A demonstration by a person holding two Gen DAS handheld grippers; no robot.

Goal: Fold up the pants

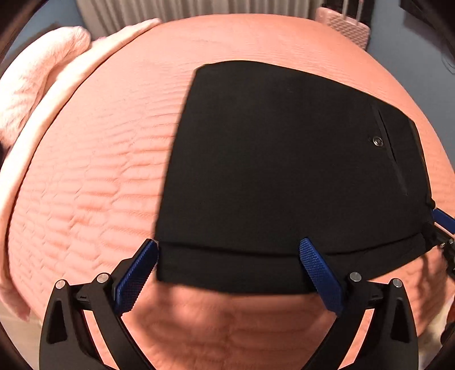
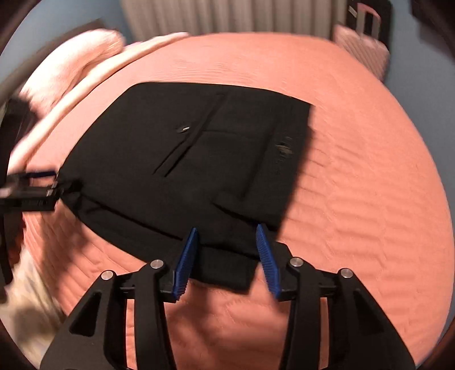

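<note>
Black pants (image 1: 284, 170) lie folded into a compact rectangle on a salmon quilted bedspread (image 1: 99, 185); a back pocket with a metal button (image 1: 377, 140) faces up. My left gripper (image 1: 227, 250) is open, its blue fingers wide apart over the near left corner of the pants. In the right wrist view the pants (image 2: 184, 165) fill the middle. My right gripper (image 2: 227, 242) is open, its fingers either side of the near right corner. The right gripper's blue finger (image 1: 443, 217) shows at the pants' right edge in the left view; the left gripper (image 2: 37, 185) shows at the left edge of the right view.
Pale pink pillows and a fluffy blanket (image 1: 42, 85) lie at the bed's far left. A radiator (image 2: 227, 17) stands on the wall behind the bed. A pink suitcase (image 1: 344, 25) stands at the far right. The bed's near edge and light floor (image 2: 31, 298) show at lower left.
</note>
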